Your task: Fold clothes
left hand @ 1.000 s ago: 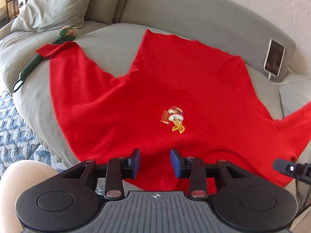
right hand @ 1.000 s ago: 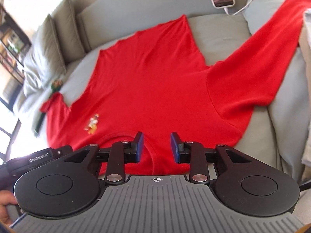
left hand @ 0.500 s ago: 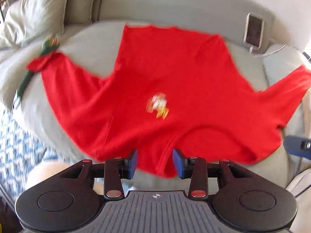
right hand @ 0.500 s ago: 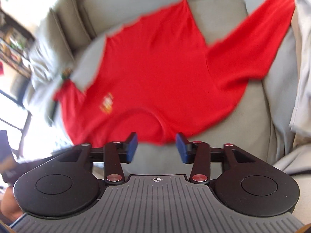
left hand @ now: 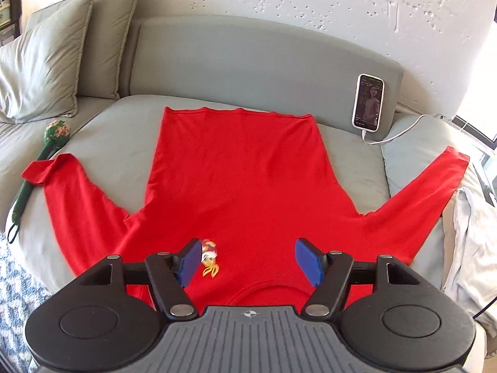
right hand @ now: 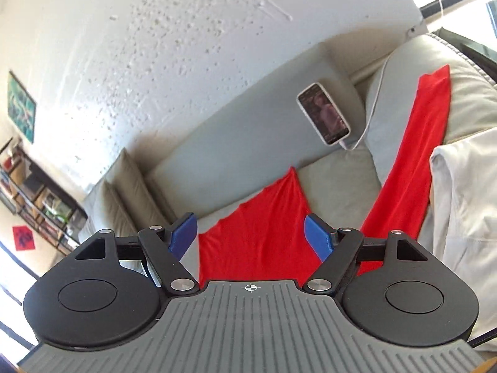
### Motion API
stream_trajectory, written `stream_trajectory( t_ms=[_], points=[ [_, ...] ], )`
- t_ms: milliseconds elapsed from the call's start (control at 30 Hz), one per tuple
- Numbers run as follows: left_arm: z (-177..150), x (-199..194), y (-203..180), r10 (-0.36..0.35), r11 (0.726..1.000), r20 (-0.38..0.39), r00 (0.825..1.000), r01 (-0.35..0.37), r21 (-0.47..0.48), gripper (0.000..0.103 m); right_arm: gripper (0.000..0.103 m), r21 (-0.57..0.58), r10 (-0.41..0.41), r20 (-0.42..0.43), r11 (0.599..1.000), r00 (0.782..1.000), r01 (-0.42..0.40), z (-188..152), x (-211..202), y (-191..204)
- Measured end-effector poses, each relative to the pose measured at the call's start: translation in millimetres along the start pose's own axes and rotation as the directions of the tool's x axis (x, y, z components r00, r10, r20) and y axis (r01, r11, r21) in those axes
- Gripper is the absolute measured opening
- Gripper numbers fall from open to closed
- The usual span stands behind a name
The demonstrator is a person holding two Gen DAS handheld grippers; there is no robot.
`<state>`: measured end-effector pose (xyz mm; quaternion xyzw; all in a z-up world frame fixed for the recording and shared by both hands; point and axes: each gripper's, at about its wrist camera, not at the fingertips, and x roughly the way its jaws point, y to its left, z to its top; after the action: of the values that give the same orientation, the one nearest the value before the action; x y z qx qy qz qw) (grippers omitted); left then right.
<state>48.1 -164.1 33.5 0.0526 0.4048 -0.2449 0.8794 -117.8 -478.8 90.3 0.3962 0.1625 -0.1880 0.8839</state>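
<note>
Spread flat on the grey fabric sofa [left hand: 102,124], the red long-sleeved shirt [left hand: 236,180] is best folded sleeve first, both the left gripper [left hand: 247,259] and right gripper [right hand: 251,234] having just been opened, empty.

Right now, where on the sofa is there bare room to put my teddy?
Bare grey seat shows between the red shirt body and its left sleeve, and between the body and the phone. The right end is crowded by the white cloth.

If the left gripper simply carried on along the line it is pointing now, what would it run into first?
Most likely the red shirt spread flat on the sofa: the left gripper hangs open above the shirt's chest with nothing between, though depth is hard to judge.
</note>
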Motion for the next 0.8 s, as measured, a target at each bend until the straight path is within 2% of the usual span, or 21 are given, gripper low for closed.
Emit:
stream_trajectory(
  t_ms=[167, 300, 400, 533, 667, 800],
  points=[
    [23, 22, -4, 0.011, 1.000, 0.019, 1.000, -0.011, -0.014, 0.066, 0.078, -0.018, -0.067, 0.021, 0.998, 0.998, 0.068, 54, 28, -18],
    [40, 46, -11, 0.033, 0.999, 0.034, 0.999, -0.033, -0.007, 0.066, 0.078, 0.041, -0.114, 0.057, 0.993, 0.992, 0.111, 93, 52, -47],
    [52, 64, -19, 0.035, 0.999, 0.036, 0.999, -0.035, -0.001, 0.066, 0.078, 0.092, -0.152, 0.086, 0.985, 0.985, 0.144, 118, 73, -77],
    [57, 85, -41, -0.007, 1.000, 0.026, 1.000, 0.006, 0.027, 0.066, 0.078, 0.172, -0.202, 0.118, 0.969, 0.972, 0.180, 146, 100, -130],
    [50, 104, -65, -0.061, 0.996, -0.030, 0.998, 0.063, 0.067, 0.066, 0.077, 0.272, -0.286, 0.177, 0.934, 0.942, 0.233, 160, 114, -185],
    [39, 120, -78, -0.104, 0.992, -0.100, 0.990, 0.110, 0.063, 0.066, 0.074, 0.345, -0.422, 0.215, 0.877, 0.881, 0.336, 164, 117, -231]
  ],
)
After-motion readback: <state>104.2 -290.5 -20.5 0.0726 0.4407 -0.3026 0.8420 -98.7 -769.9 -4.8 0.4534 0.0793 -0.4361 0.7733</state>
